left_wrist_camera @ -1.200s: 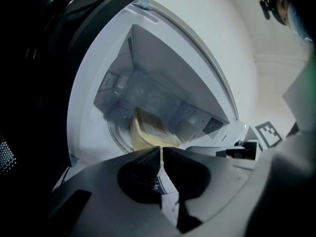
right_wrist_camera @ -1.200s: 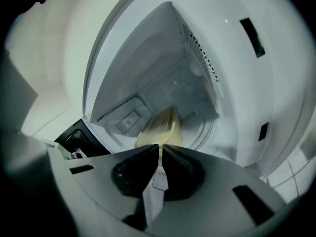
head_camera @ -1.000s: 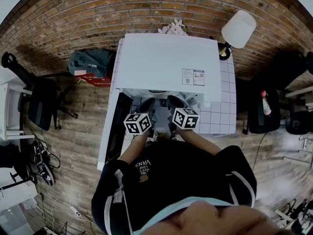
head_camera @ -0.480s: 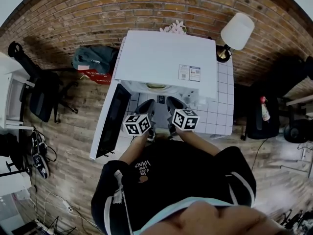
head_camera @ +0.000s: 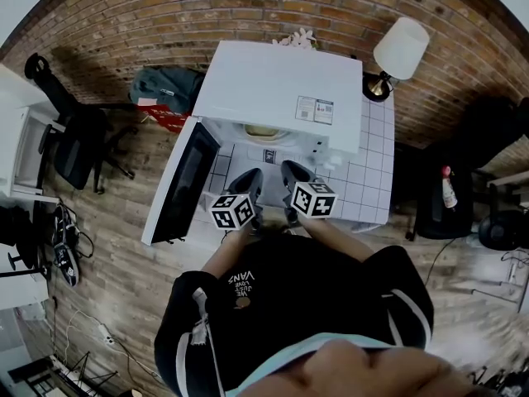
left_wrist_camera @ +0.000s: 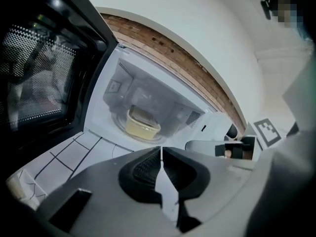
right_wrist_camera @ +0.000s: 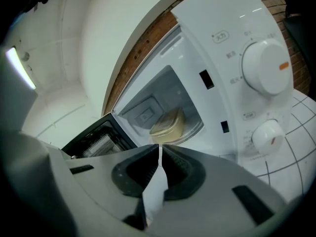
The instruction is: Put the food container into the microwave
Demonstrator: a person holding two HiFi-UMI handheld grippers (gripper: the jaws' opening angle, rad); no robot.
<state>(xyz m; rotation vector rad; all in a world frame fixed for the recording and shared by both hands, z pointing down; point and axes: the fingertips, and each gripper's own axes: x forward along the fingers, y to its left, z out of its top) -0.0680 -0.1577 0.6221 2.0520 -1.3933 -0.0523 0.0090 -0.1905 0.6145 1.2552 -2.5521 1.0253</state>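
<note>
Left hand-held gripper [left_wrist_camera: 161, 149]: jaws closed, pads meeting along a thin slit with nothing between them; it points into the open oven, tilted slightly down, clear of the container.
Right hand-held gripper [right_wrist_camera: 160, 149]: jaws closed too and empty; it sits just beside the left one and aims at the same opening.
Marker cubes: one on each gripper, side by side in the head view, in front of the person's black sleeves [head_camera: 216, 263].
Container [left_wrist_camera: 143, 122]: pale yellow with a lid, resting on the glass turntable [left_wrist_camera: 121, 128] inside the cavity, apart from both grippers.
Microwave [head_camera: 281, 89]: white, with a sticker [head_camera: 316, 110] on its top near the front right corner; the cavity faces the person.
Door [head_camera: 183, 180]: swung wide open at the person's left, its dark mesh window turned inward.
Knobs: two white dials on the control panel right of the cavity, the upper one [right_wrist_camera: 264, 65] larger than the lower one [right_wrist_camera: 266, 137], each with an orange mark.
Surface [head_camera: 364, 197]: white with a grid of dark lines; it carries the microwave, and both grippers hang over its front strip.
Lamp [head_camera: 401, 48]: white shade, at the surface's back right corner.
Flowers [head_camera: 299, 38]: pale, behind the microwave against the brick wall [head_camera: 248, 7].
Floor [head_camera: 124, 246]: wood planks; a dark bag [head_camera: 169, 89] lies left of the microwave, a black chair [head_camera: 74, 151] further left.
Bottle [head_camera: 449, 176]: upright on dark furniture to the right, well apart from the surface.
</note>
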